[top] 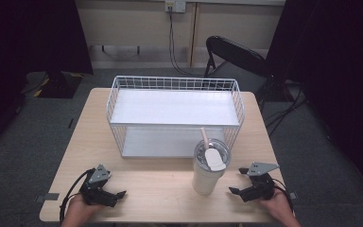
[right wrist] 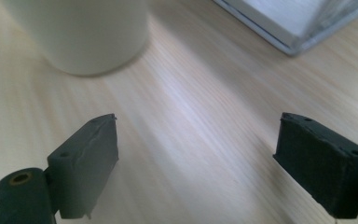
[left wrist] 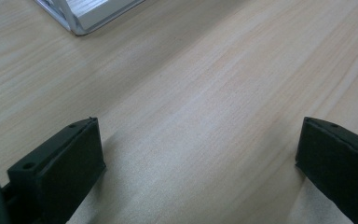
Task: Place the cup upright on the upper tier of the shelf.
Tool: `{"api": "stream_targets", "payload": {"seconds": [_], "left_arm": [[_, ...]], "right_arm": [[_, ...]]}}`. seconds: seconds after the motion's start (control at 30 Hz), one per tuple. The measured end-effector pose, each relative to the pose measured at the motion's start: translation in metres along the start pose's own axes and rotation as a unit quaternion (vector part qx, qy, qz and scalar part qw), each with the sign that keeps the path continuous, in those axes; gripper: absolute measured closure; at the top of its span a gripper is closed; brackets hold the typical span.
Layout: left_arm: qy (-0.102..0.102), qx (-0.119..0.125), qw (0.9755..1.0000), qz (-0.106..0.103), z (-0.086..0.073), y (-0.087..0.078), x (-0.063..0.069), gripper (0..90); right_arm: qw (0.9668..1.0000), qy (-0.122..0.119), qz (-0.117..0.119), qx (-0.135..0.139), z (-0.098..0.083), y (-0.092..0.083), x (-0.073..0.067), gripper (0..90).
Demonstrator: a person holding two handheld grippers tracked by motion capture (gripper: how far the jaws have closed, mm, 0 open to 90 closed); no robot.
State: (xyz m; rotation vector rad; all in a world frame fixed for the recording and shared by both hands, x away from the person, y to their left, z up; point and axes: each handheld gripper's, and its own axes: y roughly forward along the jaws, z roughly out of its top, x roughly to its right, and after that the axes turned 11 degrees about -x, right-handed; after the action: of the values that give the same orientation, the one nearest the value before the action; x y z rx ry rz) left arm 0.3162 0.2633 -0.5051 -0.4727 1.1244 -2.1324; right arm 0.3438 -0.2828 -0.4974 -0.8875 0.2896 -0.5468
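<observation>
A white tumbler (top: 207,174) with a clear lid and a straw stands on the wooden table (top: 160,187), in front of the right part of a white two-tier wire rack (top: 175,113). My right gripper (top: 237,180) rests on the table just right of the tumbler, open, its jaws pointing toward it. In the right gripper view the tumbler's base (right wrist: 84,32) stands ahead and left of the open gripper (right wrist: 198,135), apart from it. My left gripper (top: 116,197) lies open near the table's front left. Nothing but bare wood lies between its jaws in the left gripper view (left wrist: 198,140).
A black folding chair (top: 236,59) stands behind the table at the right. Rack corners show at the top of both gripper views (left wrist: 81,16) (right wrist: 293,25). A cable (top: 172,42) hangs from a wall socket. Grey carpet surrounds the table.
</observation>
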Motion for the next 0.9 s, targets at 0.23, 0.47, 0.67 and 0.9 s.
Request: {"api": "stream_targets", "payload": {"seconds": [0.23,0.47,0.67,0.9], "left_arm": [[0.0,0.0,1.0,0.0,0.0,0.0,0.0,0.1],[0.0,0.0,1.0,0.0,0.0,0.0,0.0,0.1],[0.001,0.0,1.0,0.001,0.0,0.0,0.0,0.1],[0.0,0.0,1.0,0.0,0.0,0.0,0.0,0.1]], "right_arm": [[0.9961,-0.005,0.051,0.072,0.02,-0.017,-0.015,12.6],[0.9931,-0.009,0.067,0.096,0.03,-0.022,-0.021,12.6],[0.9913,-0.011,0.078,0.106,0.037,-0.021,-0.024,12.6],[0.9891,-0.015,0.09,0.116,0.047,-0.021,-0.024,13.0]]}}
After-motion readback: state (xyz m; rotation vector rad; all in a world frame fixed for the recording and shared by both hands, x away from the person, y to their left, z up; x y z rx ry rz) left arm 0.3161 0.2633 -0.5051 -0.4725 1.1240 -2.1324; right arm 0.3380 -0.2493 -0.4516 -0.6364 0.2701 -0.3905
